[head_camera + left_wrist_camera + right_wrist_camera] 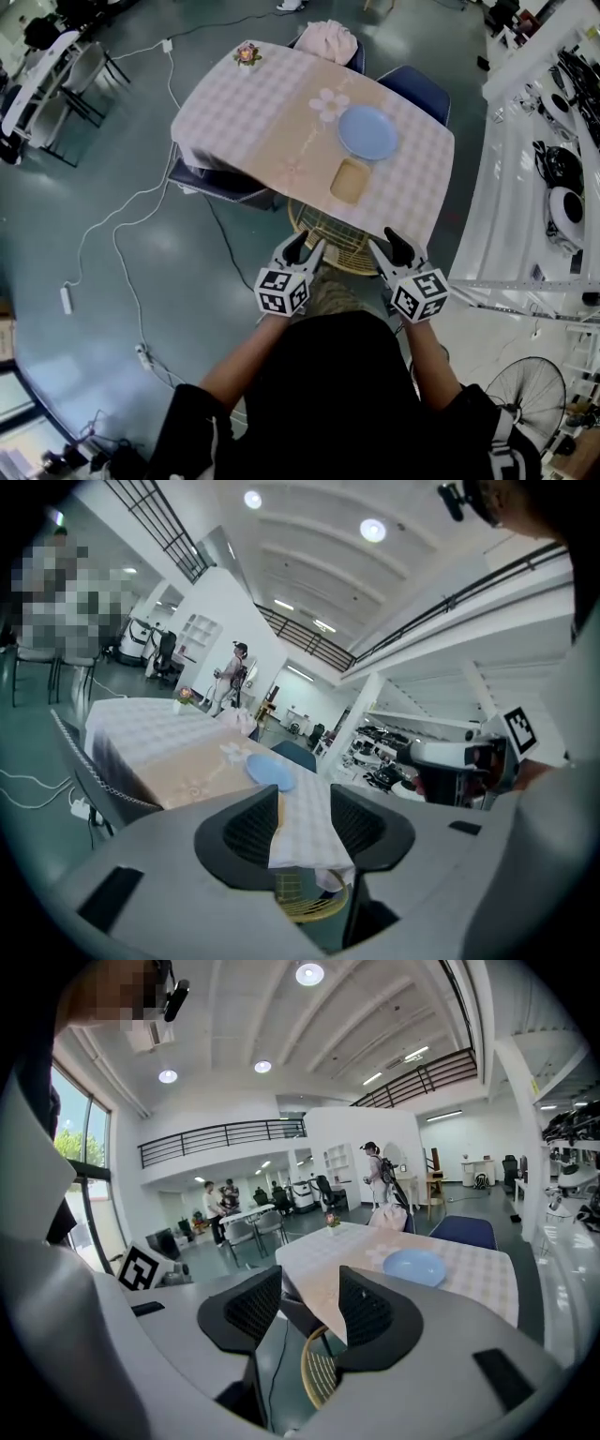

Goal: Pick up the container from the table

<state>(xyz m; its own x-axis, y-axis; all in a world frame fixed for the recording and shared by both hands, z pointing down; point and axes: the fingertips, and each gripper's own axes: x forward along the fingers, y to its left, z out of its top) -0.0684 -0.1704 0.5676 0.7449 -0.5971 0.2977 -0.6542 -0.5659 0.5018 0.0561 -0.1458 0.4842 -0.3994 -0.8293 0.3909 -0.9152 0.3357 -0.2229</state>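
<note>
Container first: the shallow tan square container [350, 181] lies on the near right part of the table covered in a pale checked cloth [225, 103], at the near end of a beige flowered runner [300, 141]; the round pale-blue plate [367, 132] sits just beyond it, on the far side. I hold both grippers short of the table's near edge, over the round-backed wicker chair [328, 234] tucked under it; neither touches the container, and both are well apart from it. My left gripper [307, 248] points towards the table; its jaws stand partly apart with a clear gap and hold nothing; through that gap its own view shows only the hanging cloth corner and the wicker chair beyond. My right gripper [382, 246] is level with it on the right; its jaws too are parted by a moderate gap and grip nothing, with only the table corner and the chair back behind them. A small pot of flowers [247, 53] stands at the far left corner; a pink cloth [330, 39] lies bunched on a chair at the far side.
</note>
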